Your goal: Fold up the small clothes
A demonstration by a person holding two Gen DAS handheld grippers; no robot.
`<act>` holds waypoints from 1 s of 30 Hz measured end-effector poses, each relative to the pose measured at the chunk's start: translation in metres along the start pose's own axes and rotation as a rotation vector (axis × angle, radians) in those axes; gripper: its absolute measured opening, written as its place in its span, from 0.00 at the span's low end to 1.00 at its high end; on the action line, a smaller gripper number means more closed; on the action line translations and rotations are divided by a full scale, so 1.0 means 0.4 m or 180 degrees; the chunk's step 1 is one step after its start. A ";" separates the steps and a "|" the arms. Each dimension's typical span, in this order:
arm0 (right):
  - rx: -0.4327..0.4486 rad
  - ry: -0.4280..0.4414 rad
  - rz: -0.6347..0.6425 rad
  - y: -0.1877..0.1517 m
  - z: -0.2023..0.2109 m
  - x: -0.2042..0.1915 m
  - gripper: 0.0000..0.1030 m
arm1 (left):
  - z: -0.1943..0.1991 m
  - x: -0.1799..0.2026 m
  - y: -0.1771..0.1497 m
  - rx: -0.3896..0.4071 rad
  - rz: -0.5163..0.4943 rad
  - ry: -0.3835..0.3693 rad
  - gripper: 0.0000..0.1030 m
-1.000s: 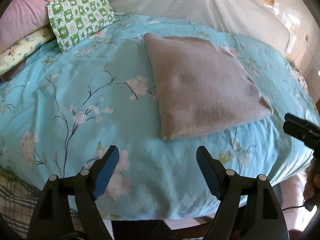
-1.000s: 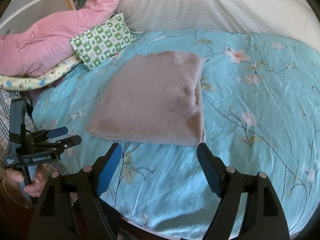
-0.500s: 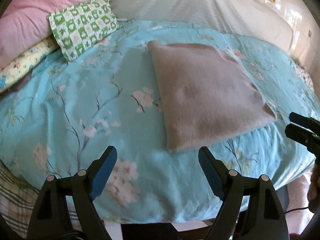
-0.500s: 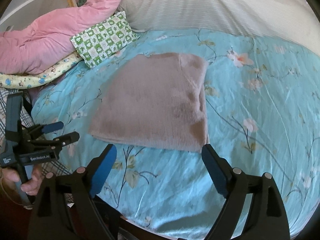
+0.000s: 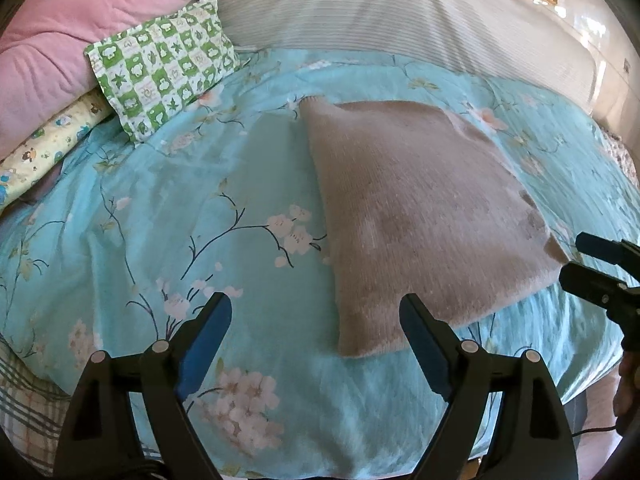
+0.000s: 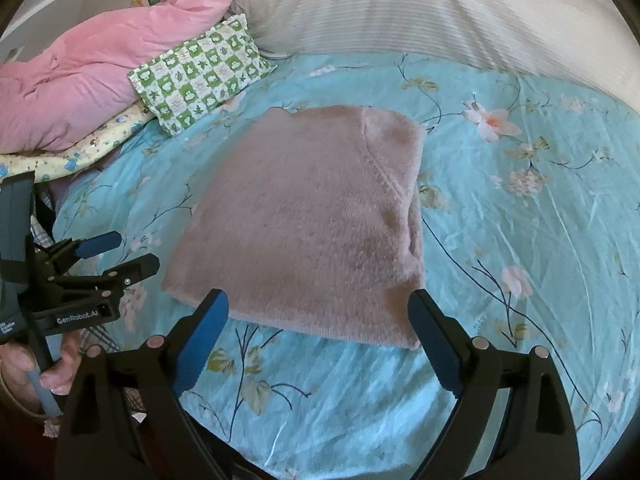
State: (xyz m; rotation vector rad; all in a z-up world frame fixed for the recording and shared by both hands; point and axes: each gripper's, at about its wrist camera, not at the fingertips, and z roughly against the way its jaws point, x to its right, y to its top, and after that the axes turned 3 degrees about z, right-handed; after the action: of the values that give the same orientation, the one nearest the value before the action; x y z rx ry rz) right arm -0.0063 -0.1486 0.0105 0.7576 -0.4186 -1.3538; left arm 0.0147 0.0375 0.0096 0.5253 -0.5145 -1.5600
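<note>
A folded pinkish-beige knit garment [image 5: 420, 216] lies flat on the turquoise floral bedspread [image 5: 160, 208]; it also shows in the right wrist view [image 6: 316, 224]. My left gripper [image 5: 316, 320] is open and empty, just short of the garment's near left corner. My right gripper [image 6: 318, 320] is open and empty, hovering over the garment's near edge. The right gripper shows at the right edge of the left wrist view [image 5: 596, 268], beside the garment's right corner. The left gripper shows at the left of the right wrist view [image 6: 116, 252], beside the garment's left corner.
A green-and-white checked pillow [image 5: 160, 64] and a pink quilt [image 5: 72, 24] lie at the back left. A yellow patterned pillow [image 5: 48, 148] sits below them. A white striped cushion [image 5: 400, 8] runs along the back. The bed's front edge is near the grippers.
Both grippers have moved forward toward the garment's near edge; it looms larger in both views. Both jaws stay open. The garment has not moved.
</note>
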 end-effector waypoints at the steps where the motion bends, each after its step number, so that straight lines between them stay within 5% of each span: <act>1: -0.0014 0.0002 -0.0010 0.002 -0.005 0.001 0.89 | 0.000 0.002 0.002 0.0003 0.0007 -0.0003 0.84; 30: -0.0122 0.0047 -0.0086 0.056 -0.078 0.010 0.89 | -0.006 0.032 0.056 0.0168 -0.0026 -0.0056 0.87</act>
State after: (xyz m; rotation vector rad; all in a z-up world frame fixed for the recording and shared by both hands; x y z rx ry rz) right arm 0.0314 -0.1440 0.0037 0.7436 -0.3709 -1.3769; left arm 0.0330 0.0237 0.0211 0.5549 -0.5689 -1.5633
